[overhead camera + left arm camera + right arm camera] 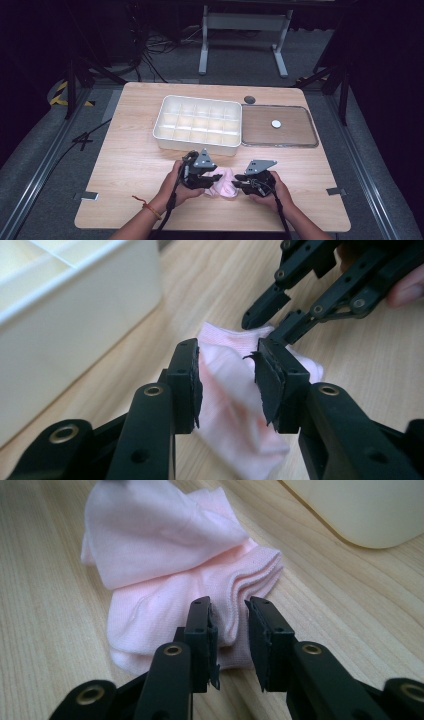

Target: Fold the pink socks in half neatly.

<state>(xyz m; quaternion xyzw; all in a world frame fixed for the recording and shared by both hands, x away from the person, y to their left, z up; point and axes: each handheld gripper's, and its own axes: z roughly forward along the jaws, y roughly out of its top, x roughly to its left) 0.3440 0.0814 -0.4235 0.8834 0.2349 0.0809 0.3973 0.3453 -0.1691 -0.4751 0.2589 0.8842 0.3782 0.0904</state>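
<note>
A folded pink sock (225, 184) lies on the wooden table near its front edge, between my two grippers. My left gripper (212, 179) reaches in from the left; in the left gripper view its jaws (227, 375) stand apart over the sock (235, 410) without pressing it. My right gripper (239, 184) comes from the right and also appears across the sock as the right gripper (265, 325). In the right gripper view the right gripper (230, 625) has a gap between its jaws, with the layered edge of the sock (165, 570) lying in it.
A white box (159, 127) with several compartments stands just behind the sock, close to the left gripper as the white box (75, 325). To its right lies a shallow grey-rimmed tray (300, 144) with a white disc (276, 123). A dark round cap (249, 99) sits behind.
</note>
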